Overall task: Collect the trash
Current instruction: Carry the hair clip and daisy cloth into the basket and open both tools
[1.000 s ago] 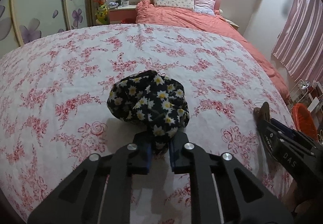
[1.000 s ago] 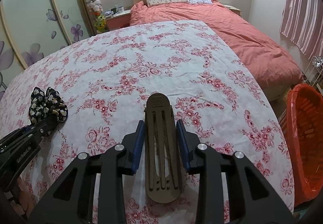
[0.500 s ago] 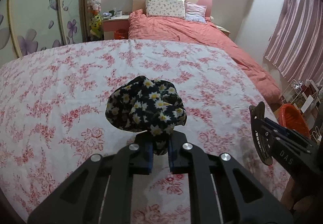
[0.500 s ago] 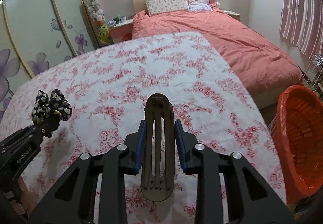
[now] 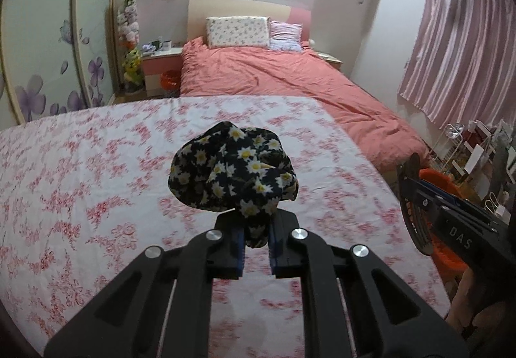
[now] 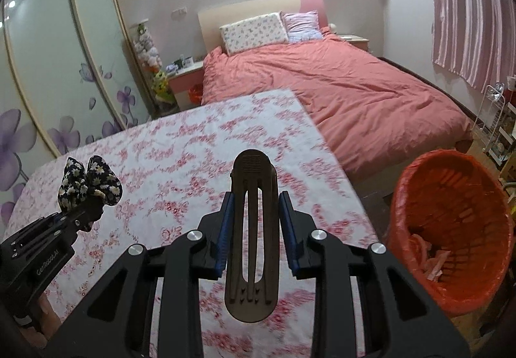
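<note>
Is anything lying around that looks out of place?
Nothing is spilled or broken. The daisy-print cloth in the left gripper and brown slotted piece in the right gripper are odd trash.

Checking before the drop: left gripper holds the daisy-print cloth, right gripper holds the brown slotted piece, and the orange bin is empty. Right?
Not quite. The orange bin already has some crumpled scraps at the bottom, as the right wrist view shows. The rest stands.
</note>
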`<state>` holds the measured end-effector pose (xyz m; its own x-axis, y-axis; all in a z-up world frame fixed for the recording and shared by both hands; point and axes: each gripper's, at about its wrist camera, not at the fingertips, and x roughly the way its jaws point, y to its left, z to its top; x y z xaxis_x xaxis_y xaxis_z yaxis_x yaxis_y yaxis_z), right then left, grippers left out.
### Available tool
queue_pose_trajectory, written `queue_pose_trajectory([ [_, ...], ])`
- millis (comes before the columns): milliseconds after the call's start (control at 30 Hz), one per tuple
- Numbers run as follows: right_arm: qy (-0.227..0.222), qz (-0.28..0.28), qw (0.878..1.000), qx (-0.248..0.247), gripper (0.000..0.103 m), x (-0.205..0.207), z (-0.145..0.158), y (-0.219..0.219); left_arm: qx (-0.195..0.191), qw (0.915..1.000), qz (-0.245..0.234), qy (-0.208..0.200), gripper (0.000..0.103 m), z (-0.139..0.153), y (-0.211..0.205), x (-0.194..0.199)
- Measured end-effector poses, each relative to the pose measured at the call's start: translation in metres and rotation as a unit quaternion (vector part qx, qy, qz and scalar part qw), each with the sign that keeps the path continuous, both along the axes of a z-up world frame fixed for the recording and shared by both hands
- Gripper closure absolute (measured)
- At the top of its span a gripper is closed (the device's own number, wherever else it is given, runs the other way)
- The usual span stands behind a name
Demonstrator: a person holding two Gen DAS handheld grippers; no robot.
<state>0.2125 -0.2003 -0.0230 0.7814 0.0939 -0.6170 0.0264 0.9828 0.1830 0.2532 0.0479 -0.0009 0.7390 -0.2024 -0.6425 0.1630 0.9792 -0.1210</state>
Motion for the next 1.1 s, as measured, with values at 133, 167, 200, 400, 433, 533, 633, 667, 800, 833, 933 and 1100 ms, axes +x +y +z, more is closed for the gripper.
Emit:
queue_pose_trajectory([
  [133, -0.015, -0.016, 1.000, 0.004, 0.074, -0.012, 0.008, -0.019, 0.002, 0.9997, -0.020, -0.012, 0.091, 0.011, -0.021, -0.010],
  [167, -0.018, -0.019, 1.000, 0.005, 0.074, -0.014, 0.009, -0.024, 0.002, 0.9996, -0.024, -0.014, 0.091, 0.013, -0.026, -0.012],
  [200, -0.020, -0.022, 1.000, 0.005, 0.074, -0.016, 0.010, -0.027, 0.002, 0.9994, -0.030, -0.017, 0.091, 0.015, -0.033, -0.015],
  [400, -0.038, -0.048, 0.998, 0.012, 0.074, -0.029, 0.017, -0.055, 0.001, 0.9981, -0.057, -0.025, 0.091, 0.025, -0.061, -0.024],
  [433, -0.042, -0.055, 0.998, 0.014, 0.074, -0.032, 0.018, -0.063, 0.000, 0.9977, -0.063, -0.026, 0.091, 0.027, -0.068, -0.026],
  [533, -0.048, -0.067, 0.996, 0.017, 0.074, -0.038, 0.019, -0.075, -0.003, 0.9966, -0.078, -0.029, 0.091, 0.032, -0.083, -0.029],
  [633, -0.055, -0.081, 0.995, 0.017, 0.074, -0.045, 0.021, -0.091, -0.008, 0.9951, -0.094, -0.030, 0.091, 0.034, -0.102, -0.032],
  [667, -0.058, -0.087, 0.994, 0.016, 0.074, -0.048, 0.021, -0.097, -0.010, 0.9944, -0.101, -0.030, 0.091, 0.034, -0.109, -0.032],
  [800, -0.061, -0.109, 0.992, 0.015, 0.074, -0.053, 0.019, -0.117, -0.018, 0.9917, -0.124, -0.027, 0.091, 0.034, -0.138, -0.035],
  [833, -0.061, -0.118, 0.991, 0.017, 0.074, -0.055, 0.017, -0.127, -0.020, 0.9907, -0.132, -0.025, 0.091, 0.033, -0.147, -0.036],
  [933, -0.058, -0.137, 0.989, 0.024, 0.074, -0.058, 0.012, -0.145, -0.025, 0.9878, -0.153, -0.020, 0.091, 0.029, -0.172, -0.037],
  [1100, -0.058, -0.164, 0.984, 0.036, 0.074, -0.062, 0.007, -0.173, -0.030, 0.9817, -0.188, -0.012, 0.091, 0.023, -0.213, -0.040],
])
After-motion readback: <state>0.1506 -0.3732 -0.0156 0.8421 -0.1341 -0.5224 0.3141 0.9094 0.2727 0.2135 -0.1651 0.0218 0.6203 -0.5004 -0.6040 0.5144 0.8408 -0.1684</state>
